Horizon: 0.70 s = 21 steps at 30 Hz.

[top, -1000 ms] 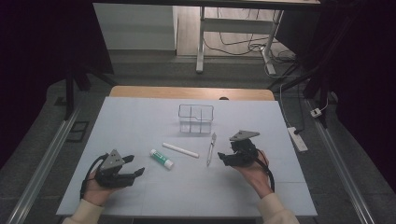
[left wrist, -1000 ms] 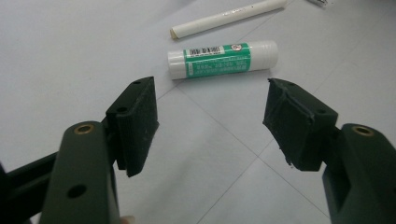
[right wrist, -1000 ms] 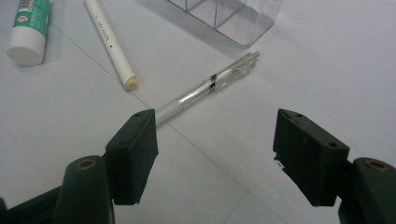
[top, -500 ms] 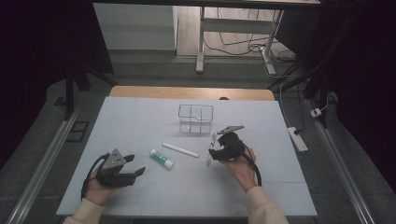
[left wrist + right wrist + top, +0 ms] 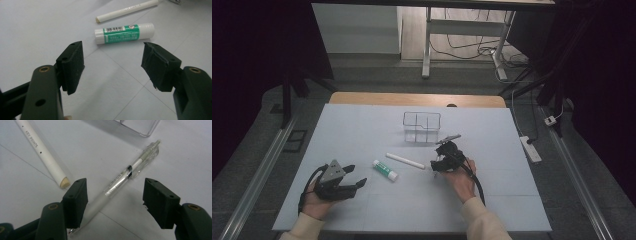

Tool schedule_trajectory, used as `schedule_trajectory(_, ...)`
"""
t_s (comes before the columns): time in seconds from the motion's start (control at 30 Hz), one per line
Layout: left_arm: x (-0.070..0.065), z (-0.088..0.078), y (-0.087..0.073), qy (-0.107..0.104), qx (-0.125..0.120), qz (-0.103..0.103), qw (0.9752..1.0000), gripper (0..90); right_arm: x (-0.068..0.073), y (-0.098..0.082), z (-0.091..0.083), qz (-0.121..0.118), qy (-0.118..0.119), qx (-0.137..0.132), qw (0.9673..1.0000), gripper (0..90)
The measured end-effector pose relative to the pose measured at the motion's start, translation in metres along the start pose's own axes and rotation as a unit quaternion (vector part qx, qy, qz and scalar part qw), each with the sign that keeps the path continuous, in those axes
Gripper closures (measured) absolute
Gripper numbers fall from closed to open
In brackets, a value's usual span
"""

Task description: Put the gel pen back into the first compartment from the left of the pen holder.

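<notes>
Pen (image 5: 125, 178), clear-barrelled with a white lower half, lies flat on the pale table (image 5: 362, 125), and our right tongs (image 5: 438, 165) hang just over it. In the right gripper view its long axis runs on a slant, from beside the left jaw at the bottom up toward the far right, where its capped end stops just short of a clear plastic organiser (image 5: 135, 126). The barrel lies between the two jaws, closer to the left one, and neither pad presses on it. These jaws have just been closing but stand well apart, holding nothing.

A white marker (image 5: 41, 152) lies just left of the pen, angled the other way. Seen from the high view, our right hand (image 5: 459, 177) is plainly the nearer one to the pen.

Our left tongs (image 5: 353, 183) rest low near the table's front edge, jaws spread wide and empty, pointing toward a green-and-white glue stick (image 5: 124, 33) that lies crosswise a little ahead of them.

We judge that closing squarely on the barrel calls for turning the right tongs across that slant.
</notes>
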State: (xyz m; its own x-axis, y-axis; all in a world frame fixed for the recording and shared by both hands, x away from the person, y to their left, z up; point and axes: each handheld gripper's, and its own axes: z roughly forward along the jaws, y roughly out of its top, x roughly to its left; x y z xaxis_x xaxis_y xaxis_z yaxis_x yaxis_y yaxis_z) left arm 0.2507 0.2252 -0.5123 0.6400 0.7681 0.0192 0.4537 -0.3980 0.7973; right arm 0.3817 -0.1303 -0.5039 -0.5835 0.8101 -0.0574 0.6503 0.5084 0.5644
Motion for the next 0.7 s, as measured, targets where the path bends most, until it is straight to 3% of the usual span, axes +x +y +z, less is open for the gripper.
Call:
schedule_trajectory(0.27,-0.0008,-0.0014,-0.0003,0.012,-0.005,0.001,0.9999,34.3,0.0075,0.0007,0.0107,0.005,-0.012,0.027,0.9995,38.8)
schedule_trajectory(0.7,0.0026,-0.0011,-0.004,0.02,-0.001,-0.007,0.9998,34.3,0.0047,0.0023,0.0074,0.038,-0.017,0.037,0.9984,61.0)
